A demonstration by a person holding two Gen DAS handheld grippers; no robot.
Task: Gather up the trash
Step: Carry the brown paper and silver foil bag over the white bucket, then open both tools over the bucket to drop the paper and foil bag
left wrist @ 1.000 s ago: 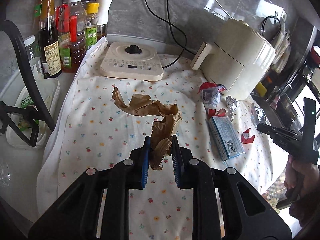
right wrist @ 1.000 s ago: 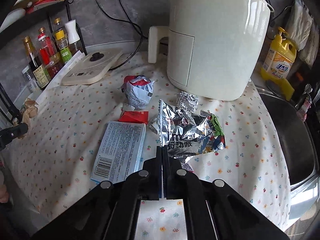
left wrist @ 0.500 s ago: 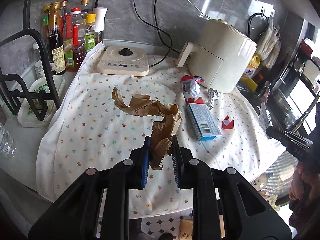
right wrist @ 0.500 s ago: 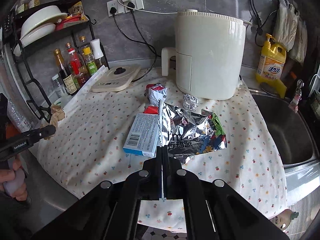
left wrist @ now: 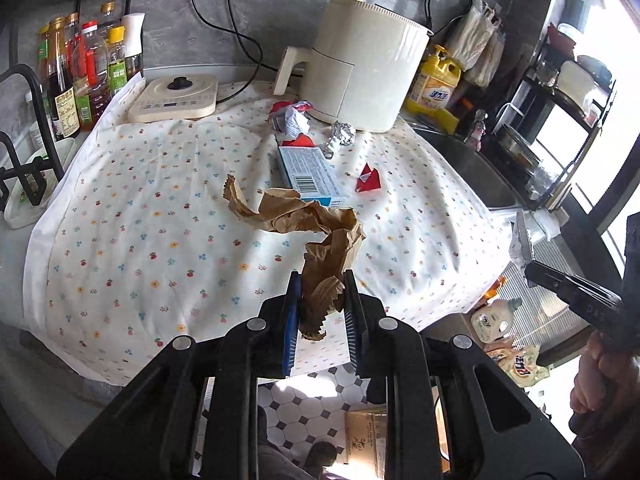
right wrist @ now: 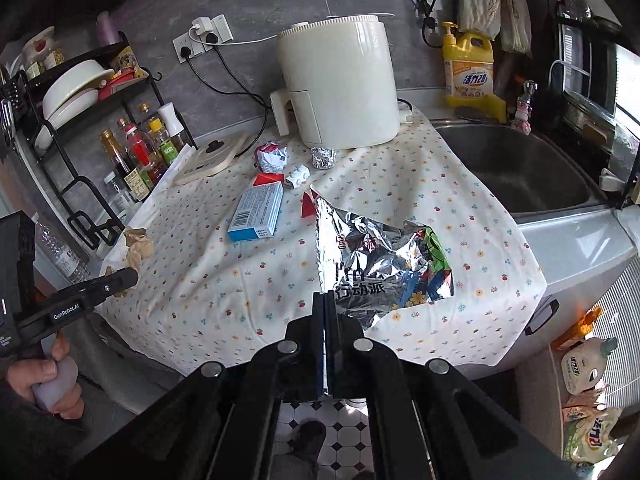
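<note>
Crumpled brown paper [left wrist: 316,236] sits pinched in the left gripper [left wrist: 320,304]; the right gripper [right wrist: 325,320] clamps a silver snack bag [right wrist: 380,256] near the tablecloth's [right wrist: 208,276] near edge.

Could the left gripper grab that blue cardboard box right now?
Probably not: the left gripper is already shut on the crumpled brown paper, so its jaws are full. Otherwise the blue cardboard box lies uncovered on the floral cloth.

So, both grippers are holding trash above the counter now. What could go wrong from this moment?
1. The left gripper pinches only one end of the crumpled brown paper; the long free part could tear off or snag.
2. The right gripper holds the foil snack bag by one edge, so it may slip.
3. The blue box, foil ball and red scraps remain on the cloth and could be forgotten.
</note>
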